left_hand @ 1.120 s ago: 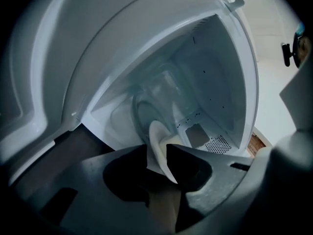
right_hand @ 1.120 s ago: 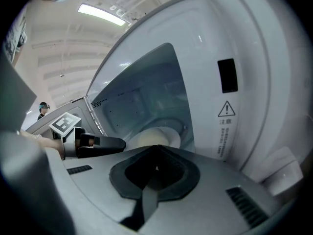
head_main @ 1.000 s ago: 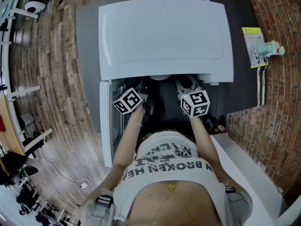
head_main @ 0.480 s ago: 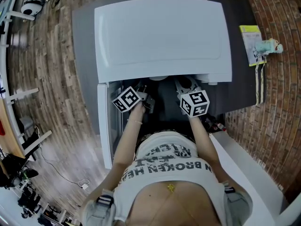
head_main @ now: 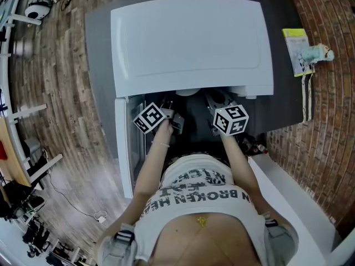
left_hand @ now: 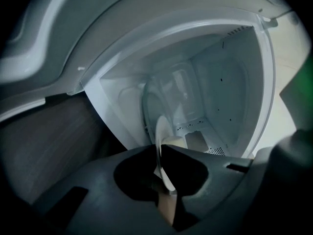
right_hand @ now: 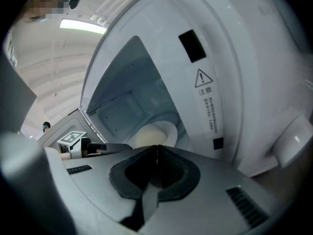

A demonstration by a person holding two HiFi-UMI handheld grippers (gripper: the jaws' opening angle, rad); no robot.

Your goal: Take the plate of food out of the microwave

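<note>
The white microwave point(head_main: 191, 40) stands with its door point(head_main: 123, 146) swung open to the left. Both grippers reach into its mouth. In the left gripper view a white plate point(left_hand: 160, 133) shows edge-on, with pale food point(left_hand: 175, 142) on it. My left gripper point(left_hand: 160, 153) is closing, and its jaws press on the plate's near rim. In the right gripper view the plate point(right_hand: 166, 129) with its cream food point(right_hand: 146, 136) lies just beyond my right gripper point(right_hand: 156, 151), which is shut with the thin rim pinched between its jaws. The head view shows only the marker cubes point(head_main: 150, 118), point(head_main: 231, 119).
The microwave sits on a dark grey table point(head_main: 100, 65). A yellow-green card point(head_main: 298, 51) and a small pale figure point(head_main: 320, 54) lie at the table's right end. A brick wall runs along the right, above a white ledge point(head_main: 294, 198). Wood floor lies to the left.
The right gripper's cube has edged slightly up toward the microwave. The left cube stays in nearly the same spot at the opening.
</note>
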